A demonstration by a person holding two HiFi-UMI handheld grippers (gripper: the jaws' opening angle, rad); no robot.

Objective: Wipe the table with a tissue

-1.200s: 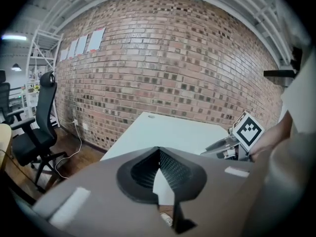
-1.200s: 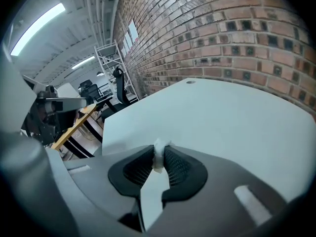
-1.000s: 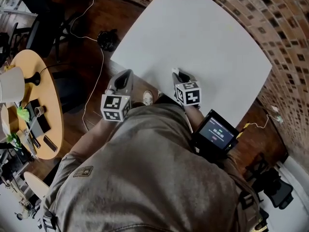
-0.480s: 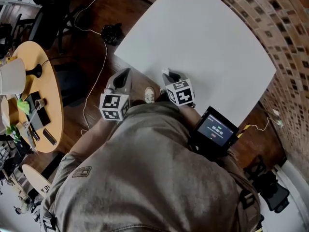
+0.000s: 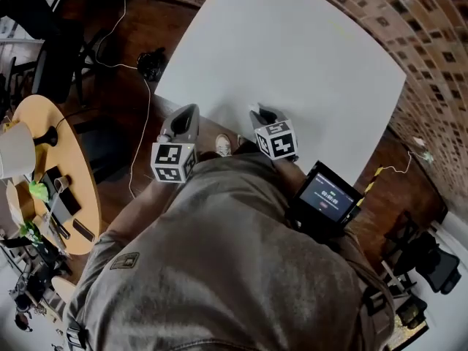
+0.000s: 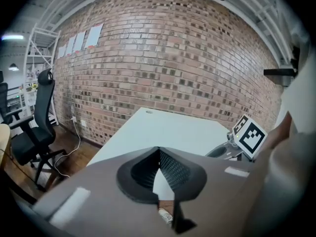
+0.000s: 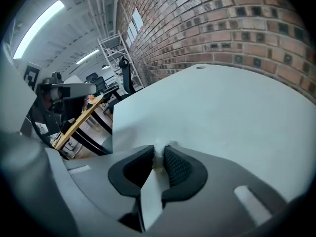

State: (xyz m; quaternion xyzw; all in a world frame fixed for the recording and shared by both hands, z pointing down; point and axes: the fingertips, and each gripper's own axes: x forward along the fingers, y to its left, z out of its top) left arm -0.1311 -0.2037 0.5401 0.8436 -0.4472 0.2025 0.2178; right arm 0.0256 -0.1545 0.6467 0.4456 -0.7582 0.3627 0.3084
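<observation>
The white table fills the upper middle of the head view, from 11 to 2 o'clock. A round wooden table with small items on it stands at 9 o'clock, well apart from it. A black device with a lit screen sits at 4 o'clock from the right gripper, which is at the near edge of the white table. Its jaws are clamped on a small white tissue that sticks out at their tips, just above the table surface. The left gripper is at 9 o'clock from the right one, near the same edge. Its jaws are closed together at the tips, with nothing between them.
</observation>
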